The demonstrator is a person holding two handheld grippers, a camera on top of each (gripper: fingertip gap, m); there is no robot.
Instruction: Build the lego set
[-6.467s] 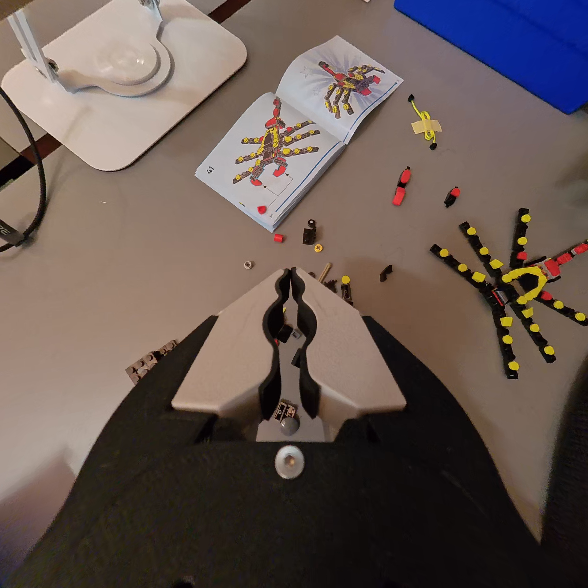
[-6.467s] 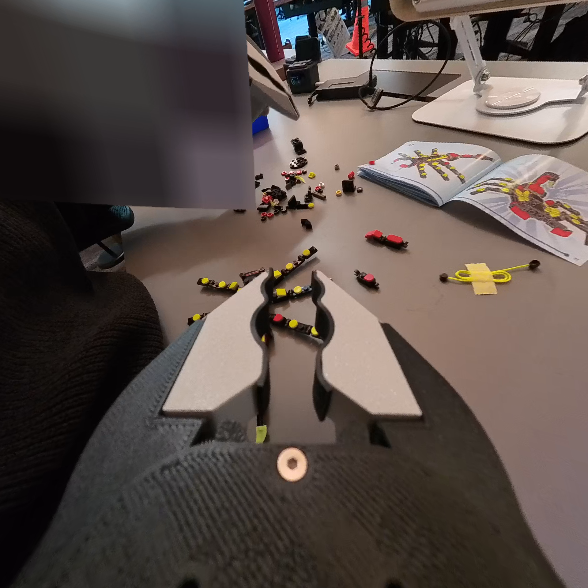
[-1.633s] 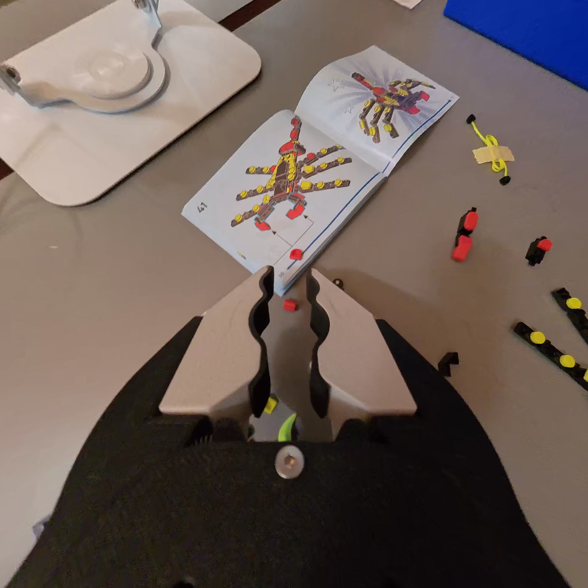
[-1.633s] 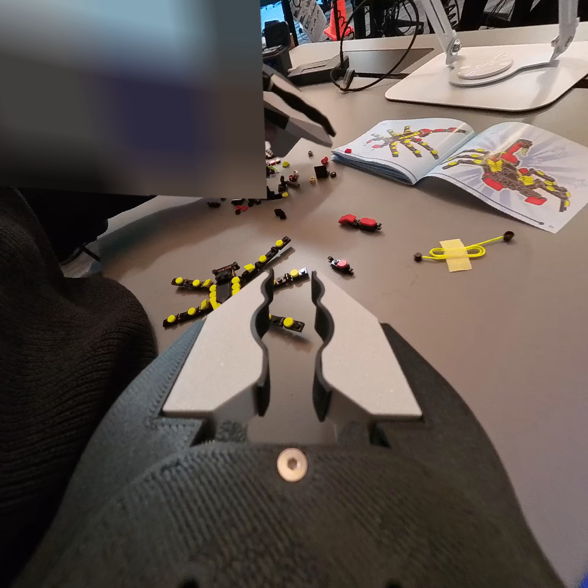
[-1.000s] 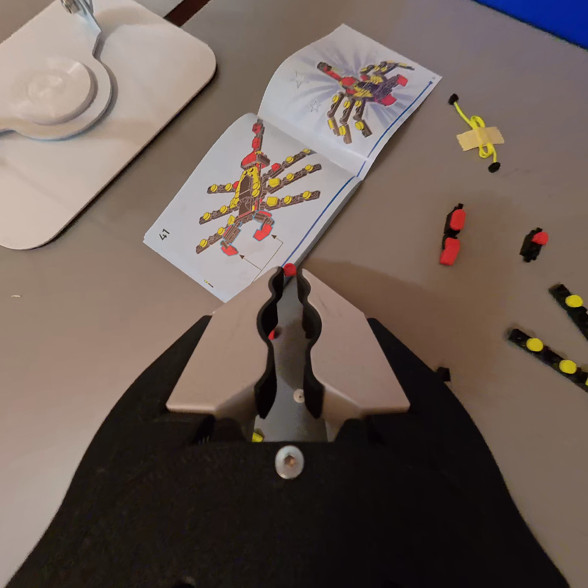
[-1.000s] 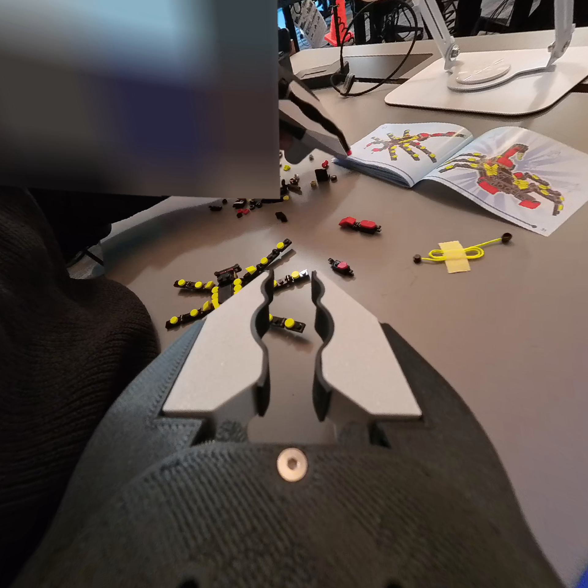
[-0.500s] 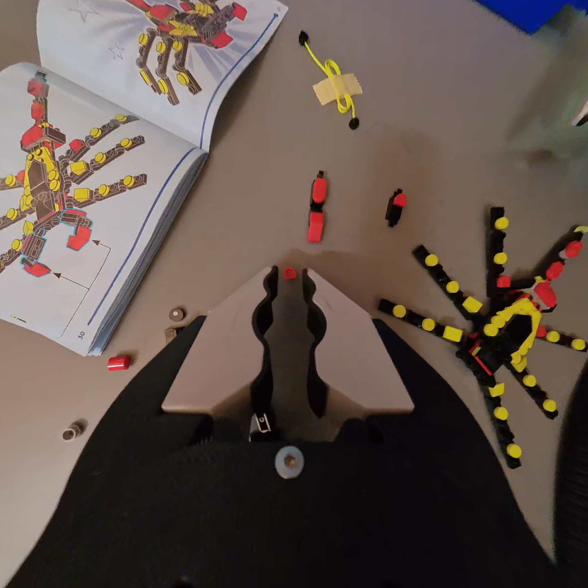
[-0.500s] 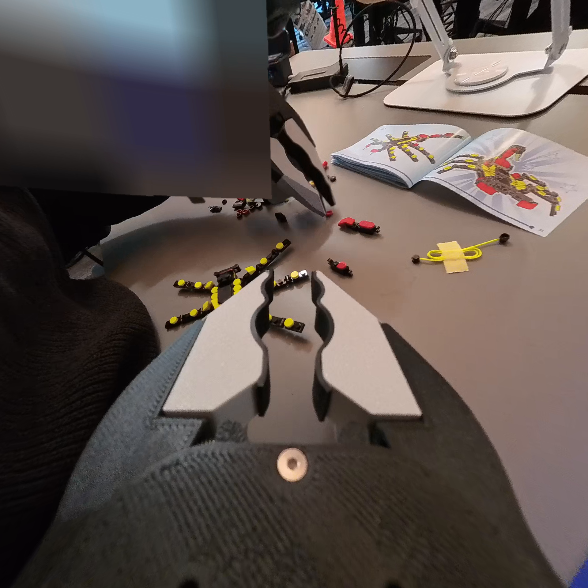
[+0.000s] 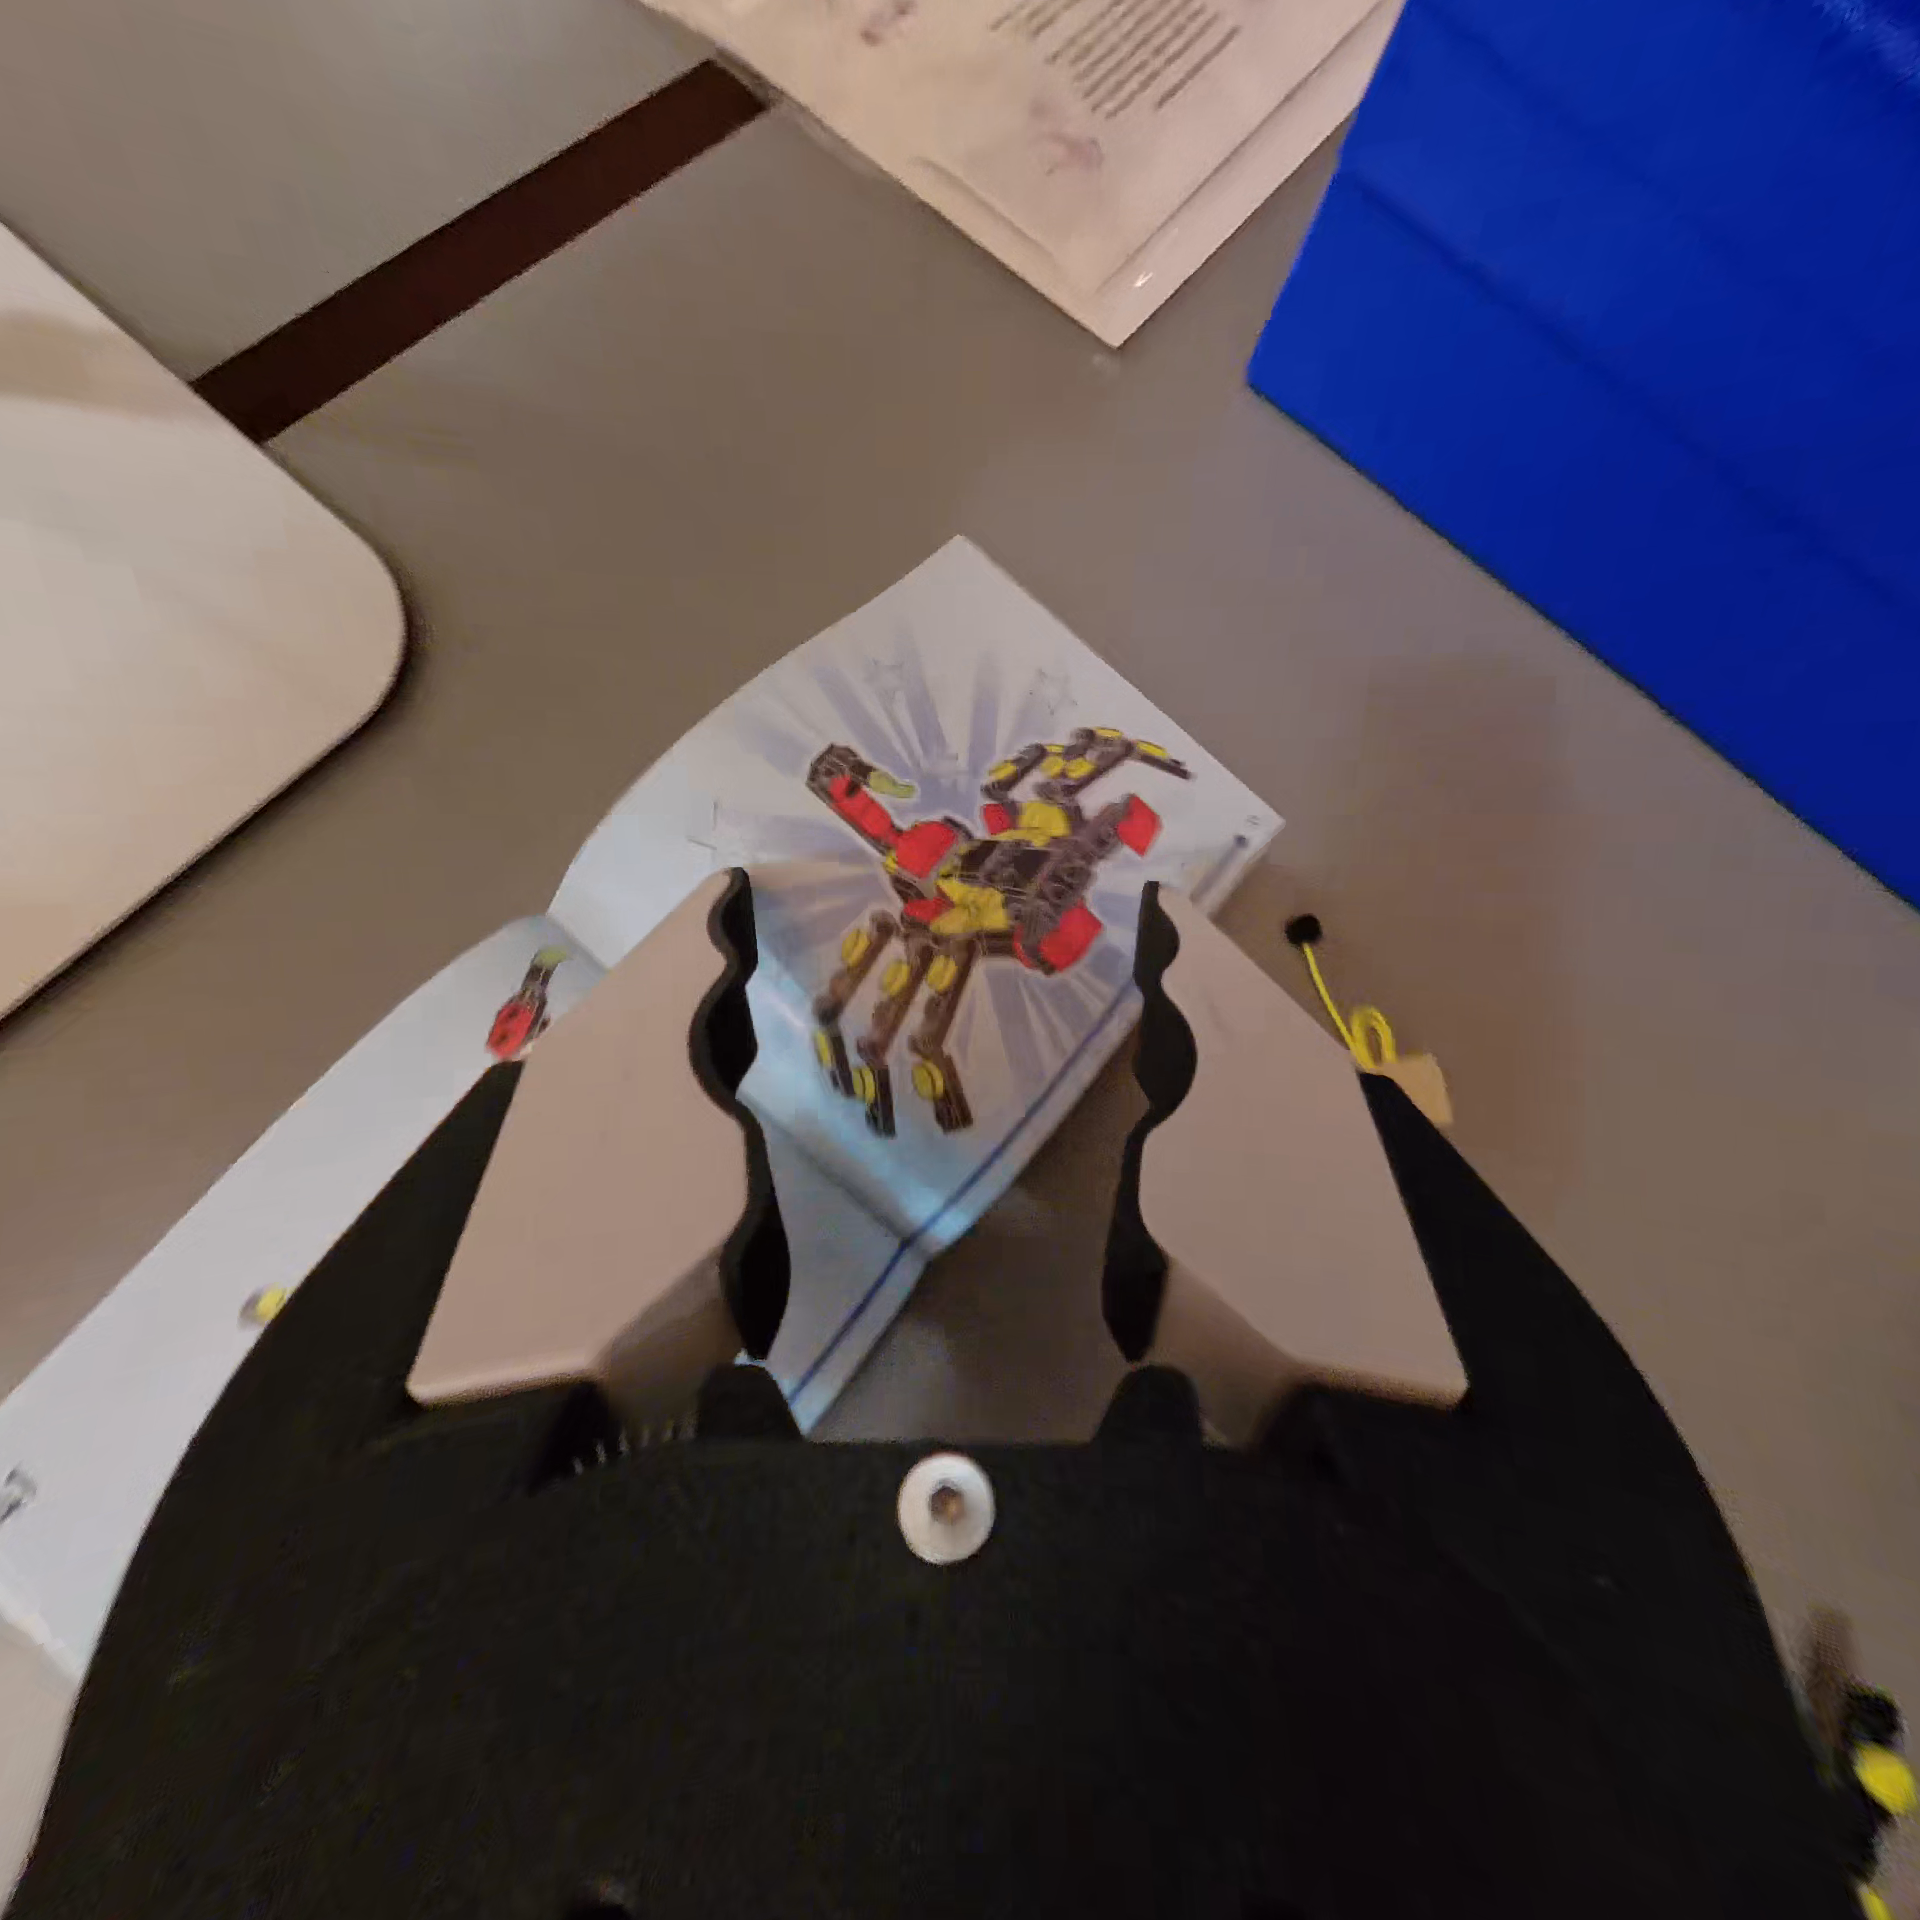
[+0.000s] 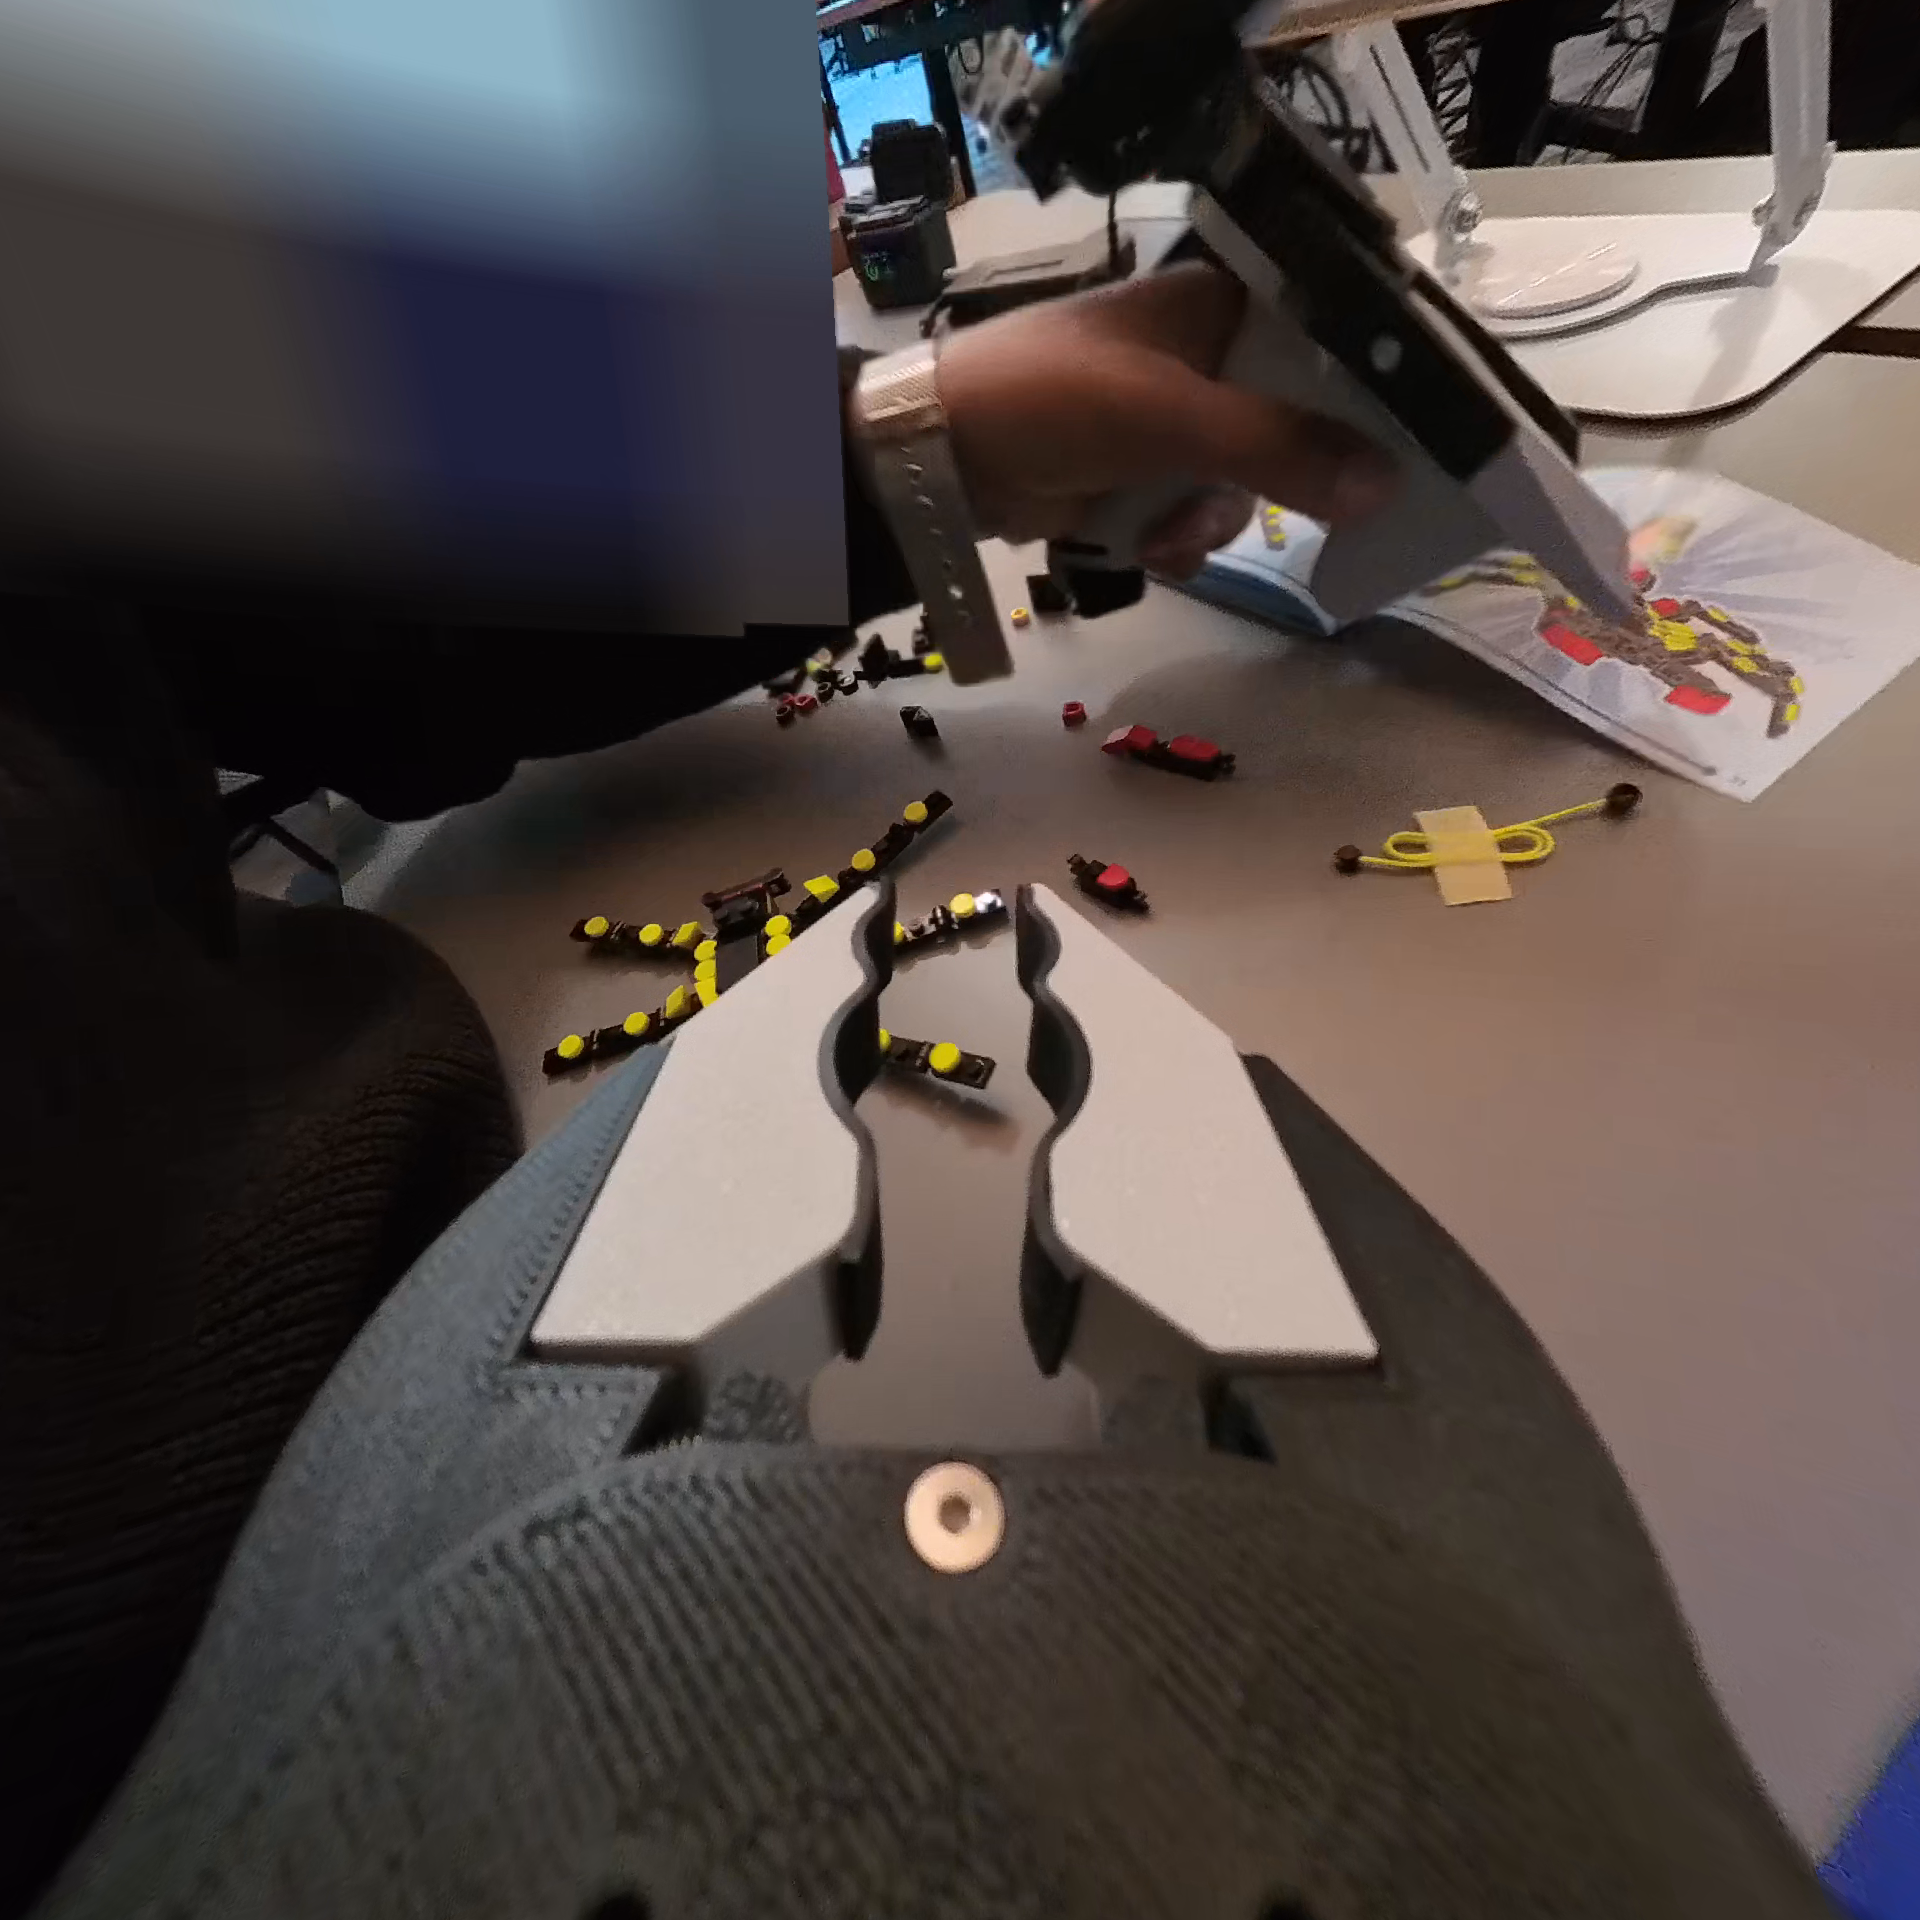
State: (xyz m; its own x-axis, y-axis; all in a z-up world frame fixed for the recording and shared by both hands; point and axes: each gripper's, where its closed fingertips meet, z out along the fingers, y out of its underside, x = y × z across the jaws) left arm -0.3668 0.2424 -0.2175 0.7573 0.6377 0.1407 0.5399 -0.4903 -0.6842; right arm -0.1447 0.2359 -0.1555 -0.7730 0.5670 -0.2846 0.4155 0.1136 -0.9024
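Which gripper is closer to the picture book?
Left. The left gripper hangs open right over the booklet. The right gripper sits open, farther back, over the black-and-yellow lego model.

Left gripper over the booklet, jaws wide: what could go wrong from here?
1. The left gripper, open and empty, hangs at the instruction booklet; its tips could drag or crease the page.
2. The right gripper hovers open just above the half-built model; a dip could knock the legs apart.
3. Loose pieces lie under the person's wrist; a sweep may scatter them.
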